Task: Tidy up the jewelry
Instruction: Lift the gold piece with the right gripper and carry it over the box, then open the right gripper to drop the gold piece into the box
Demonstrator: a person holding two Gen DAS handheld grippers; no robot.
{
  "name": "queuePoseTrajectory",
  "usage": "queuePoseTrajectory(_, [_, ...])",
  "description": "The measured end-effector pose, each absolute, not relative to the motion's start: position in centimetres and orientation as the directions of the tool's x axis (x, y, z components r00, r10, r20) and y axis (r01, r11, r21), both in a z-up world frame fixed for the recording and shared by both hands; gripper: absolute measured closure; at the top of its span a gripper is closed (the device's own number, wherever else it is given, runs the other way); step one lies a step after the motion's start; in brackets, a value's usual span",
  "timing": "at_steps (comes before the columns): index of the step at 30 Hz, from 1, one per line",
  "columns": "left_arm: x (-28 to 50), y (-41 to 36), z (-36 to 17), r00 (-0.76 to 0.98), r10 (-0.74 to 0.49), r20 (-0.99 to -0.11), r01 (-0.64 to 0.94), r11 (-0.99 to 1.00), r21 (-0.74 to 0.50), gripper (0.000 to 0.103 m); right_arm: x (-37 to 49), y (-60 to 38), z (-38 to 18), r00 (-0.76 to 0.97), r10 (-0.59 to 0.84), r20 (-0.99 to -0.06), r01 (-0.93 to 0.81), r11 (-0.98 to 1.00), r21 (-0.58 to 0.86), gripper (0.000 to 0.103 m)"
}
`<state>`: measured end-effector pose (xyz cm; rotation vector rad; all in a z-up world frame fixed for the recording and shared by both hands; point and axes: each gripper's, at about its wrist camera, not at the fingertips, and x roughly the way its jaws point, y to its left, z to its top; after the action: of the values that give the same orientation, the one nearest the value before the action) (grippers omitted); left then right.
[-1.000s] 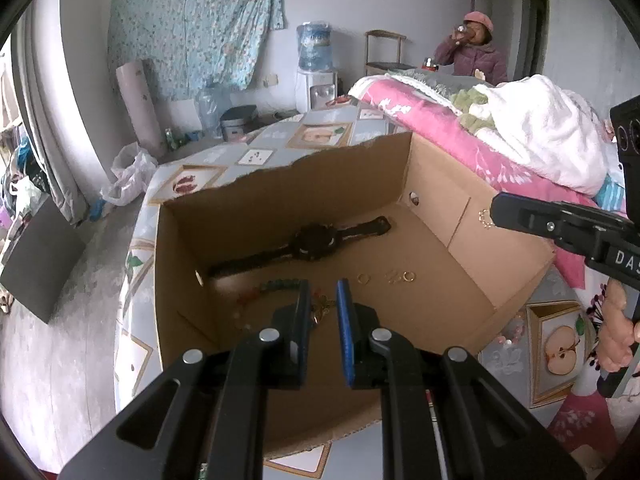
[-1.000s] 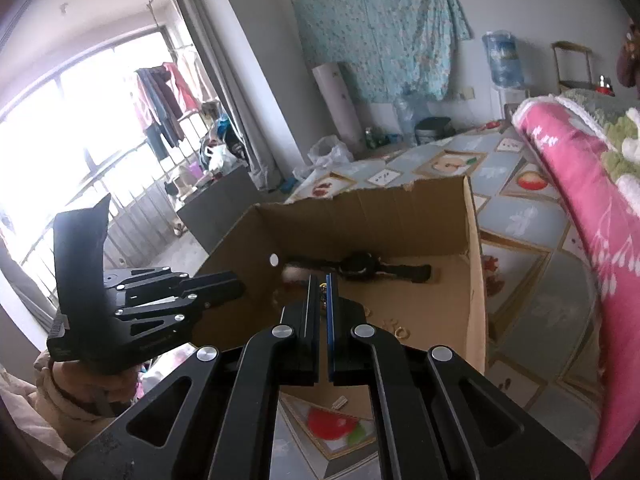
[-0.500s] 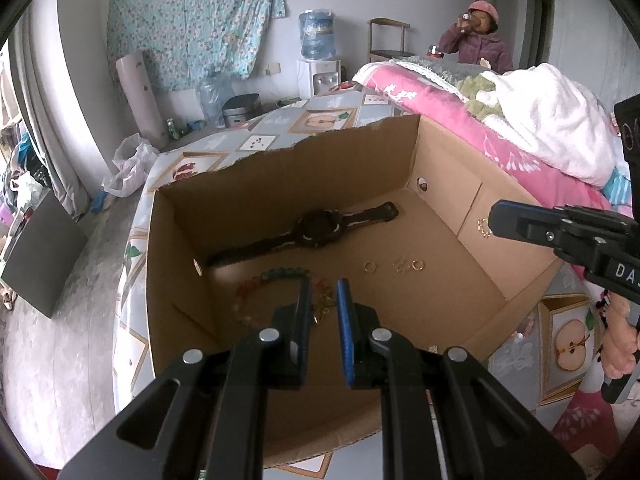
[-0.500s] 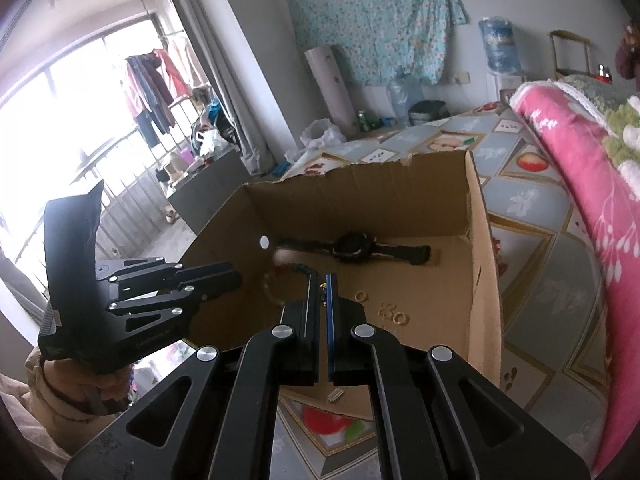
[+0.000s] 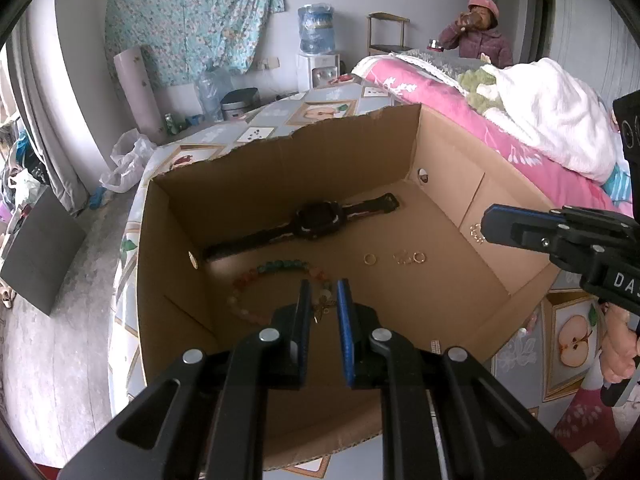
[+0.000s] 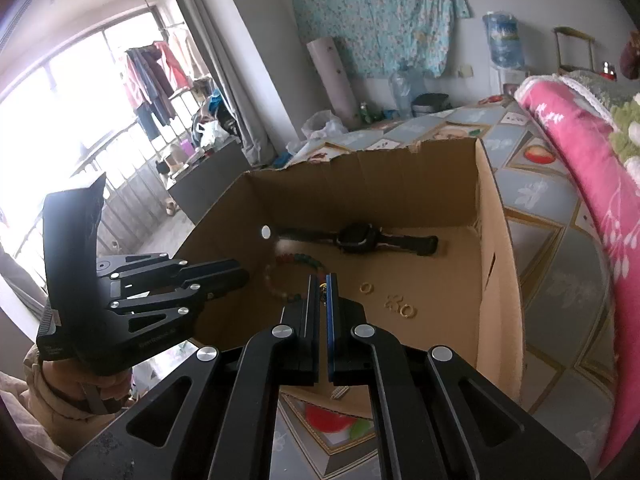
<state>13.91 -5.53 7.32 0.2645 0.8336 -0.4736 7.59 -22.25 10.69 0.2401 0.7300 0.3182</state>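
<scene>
Bedroom; a cardboard box (image 5: 448, 160) is set on a patterned table (image 5: 320, 110). Left tongs (image 5: 323, 292) are held slightly parted, empty, above a bead bracelet (image 5: 276, 270); watch (image 5: 316, 222) beyond, gold rings (image 5: 404, 258) to their right. Right tongs (image 6: 322, 286) are seen nearly clenched, nothing gripped.

I face a grey wall hung with a floral cloth (image 5: 192, 16), a water dispenser (image 5: 317, 56) below it, and bright balcony windows (image 6: 80, 92) on my left.
</scene>
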Motion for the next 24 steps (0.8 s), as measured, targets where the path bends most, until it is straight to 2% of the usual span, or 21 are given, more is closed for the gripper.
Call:
queuePoseTrajectory(22, [14.18, -5.2, 6.69, 0.569, -0.289, -0.77, 0.498, 0.866, 0.042, 0.09, 8.05, -21.88, 10.07, 0.677, 0.367, -0.638, -0.19, 0.925, 0.33, 0.102])
queuePoseTrajectory(24, [14.26, -5.12, 6.64, 0.565, -0.288, -0.773, 0.496, 0.867, 0.04, 0.09, 8.11, -22.02, 9.99, 0.674, 0.363, -0.643, -0.179, 0.925, 0.334, 0.098])
